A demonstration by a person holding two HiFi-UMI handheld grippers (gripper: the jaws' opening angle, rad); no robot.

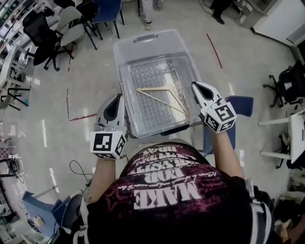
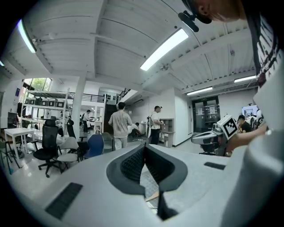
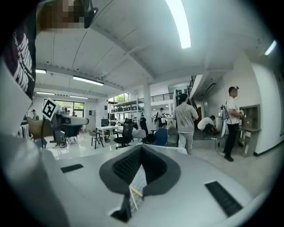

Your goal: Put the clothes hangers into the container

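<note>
A clear plastic container (image 1: 125, 47) stands in front of me, and a wooden clothes hanger (image 1: 164, 95) lies flat on its gridded bottom. My left gripper (image 1: 119, 96) hovers at the container's near left corner, shut and with nothing in it. Over the near right edge, my right gripper (image 1: 194, 84) points at the hanger's right end and is also shut and empty. In the left gripper view the jaws meet at their tips (image 2: 145, 146), and a bit of hanger (image 2: 152, 196) shows below them. In the right gripper view a hanger end (image 3: 134, 195) shows under the shut jaws.
Black and grey office chairs (image 1: 57, 28) stand at the back left, and a blue chair (image 1: 107, 12) behind the container. Red tape lines (image 1: 214, 50) mark the floor. A white desk (image 1: 295, 133) is at the right. Several people stand in the room (image 2: 120, 126).
</note>
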